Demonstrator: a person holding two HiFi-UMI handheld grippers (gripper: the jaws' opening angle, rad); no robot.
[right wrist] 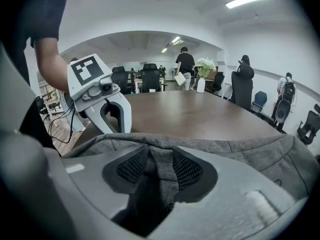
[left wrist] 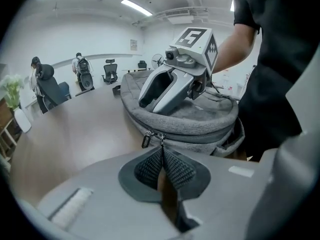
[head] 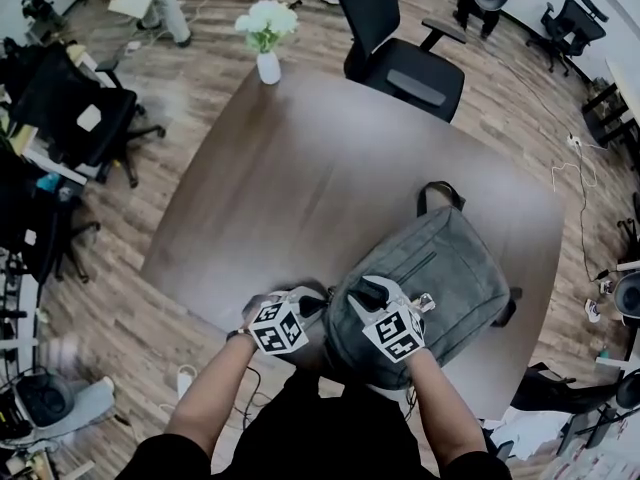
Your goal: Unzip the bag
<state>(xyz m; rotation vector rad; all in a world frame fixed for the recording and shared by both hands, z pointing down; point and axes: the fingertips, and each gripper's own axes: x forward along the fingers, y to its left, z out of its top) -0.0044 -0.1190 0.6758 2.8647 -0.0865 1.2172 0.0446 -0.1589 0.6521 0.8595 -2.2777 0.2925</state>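
Jaws of the left hand-held gripper (left wrist: pixel 161 151) are clenched on a zipper pull (left wrist: pixel 161 138) at the near end of the grey bag (head: pixel 450 268). A second pull (left wrist: pixel 146 139) hangs free just beside it, at its 9 o'clock. Right hand-held gripper (right wrist: pixel 155 166) stands released, jaws apart, with a fold of bag fabric between them that is not visibly squeezed. Bag lies flat on the table (head: pixel 300 178), toward the 5 o'clock edge in the head view. Zip track (left wrist: pixel 200 136) running on from the two pulls reads closed, and both sliders sit together. Assessment: pull secured, unzipping not begun; the whole visible length of the zip remains to be drawn.
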